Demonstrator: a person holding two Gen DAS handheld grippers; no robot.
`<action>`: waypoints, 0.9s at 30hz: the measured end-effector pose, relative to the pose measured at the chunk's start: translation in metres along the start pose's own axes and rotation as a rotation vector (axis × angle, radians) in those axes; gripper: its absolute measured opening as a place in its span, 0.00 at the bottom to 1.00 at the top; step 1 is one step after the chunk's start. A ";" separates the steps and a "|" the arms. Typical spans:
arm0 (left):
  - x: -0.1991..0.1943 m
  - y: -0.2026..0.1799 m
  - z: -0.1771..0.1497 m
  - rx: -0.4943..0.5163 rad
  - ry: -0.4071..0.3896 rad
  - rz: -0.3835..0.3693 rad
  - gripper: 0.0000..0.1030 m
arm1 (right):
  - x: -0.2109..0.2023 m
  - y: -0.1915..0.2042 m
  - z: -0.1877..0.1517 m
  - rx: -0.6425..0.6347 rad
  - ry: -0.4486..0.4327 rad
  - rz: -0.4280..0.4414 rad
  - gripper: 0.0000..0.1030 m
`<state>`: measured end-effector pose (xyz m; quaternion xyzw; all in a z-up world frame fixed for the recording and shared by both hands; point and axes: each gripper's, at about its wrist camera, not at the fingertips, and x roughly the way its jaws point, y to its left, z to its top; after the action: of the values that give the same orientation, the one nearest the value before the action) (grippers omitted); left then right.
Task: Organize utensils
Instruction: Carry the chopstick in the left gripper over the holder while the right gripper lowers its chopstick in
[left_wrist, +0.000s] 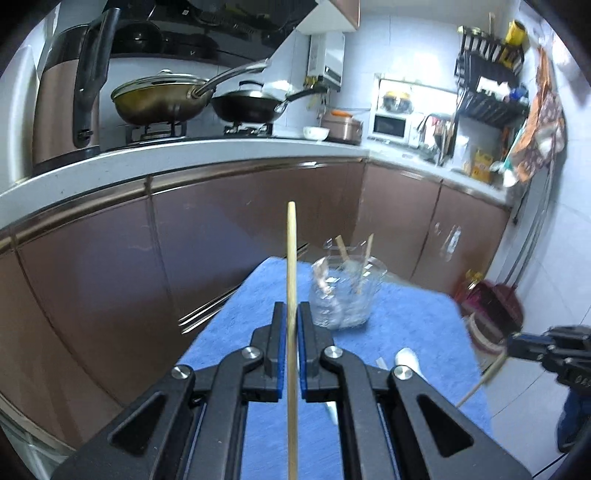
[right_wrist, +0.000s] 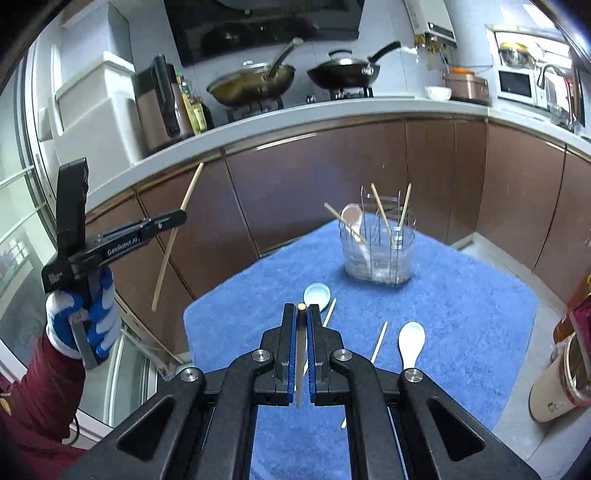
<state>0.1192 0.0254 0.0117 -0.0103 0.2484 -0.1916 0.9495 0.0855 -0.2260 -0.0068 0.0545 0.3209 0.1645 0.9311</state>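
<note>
My left gripper (left_wrist: 291, 306) is shut on a wooden chopstick (left_wrist: 291, 258) that points up and away, above the blue towel (left_wrist: 406, 314). In the right wrist view that gripper (right_wrist: 183, 218) hangs at the left, off the towel, its chopstick (right_wrist: 173, 240) slanted. My right gripper (right_wrist: 301, 308) is shut on another chopstick (right_wrist: 300, 369), seen end-on. A clear utensil holder (right_wrist: 376, 251) at the towel's far side holds three chopsticks and a pink spoon (right_wrist: 352, 218). On the towel lie a pale blue spoon (right_wrist: 317, 295), a white spoon (right_wrist: 410, 339) and two loose chopsticks (right_wrist: 378, 343).
Brown cabinets (right_wrist: 314, 177) run behind the towel under a counter with a wok (right_wrist: 255, 83), a black pan (right_wrist: 343, 74) and a brown kettle (left_wrist: 66, 99). Bottles and a jar (right_wrist: 569, 362) stand on the floor at the right. A person's gloved hand (right_wrist: 85, 317) holds the left gripper.
</note>
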 end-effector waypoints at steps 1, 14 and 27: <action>0.001 -0.002 0.003 -0.018 -0.010 -0.025 0.05 | -0.001 -0.002 0.003 0.002 -0.009 0.001 0.05; 0.070 -0.022 0.061 -0.192 -0.147 -0.105 0.05 | 0.014 -0.054 0.057 0.034 -0.120 -0.010 0.05; 0.193 -0.058 0.099 -0.248 -0.388 0.021 0.05 | 0.064 -0.122 0.148 0.027 -0.316 0.002 0.05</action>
<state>0.3009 -0.1070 0.0145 -0.1612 0.0828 -0.1440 0.9728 0.2568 -0.3185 0.0476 0.0924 0.1727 0.1508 0.9690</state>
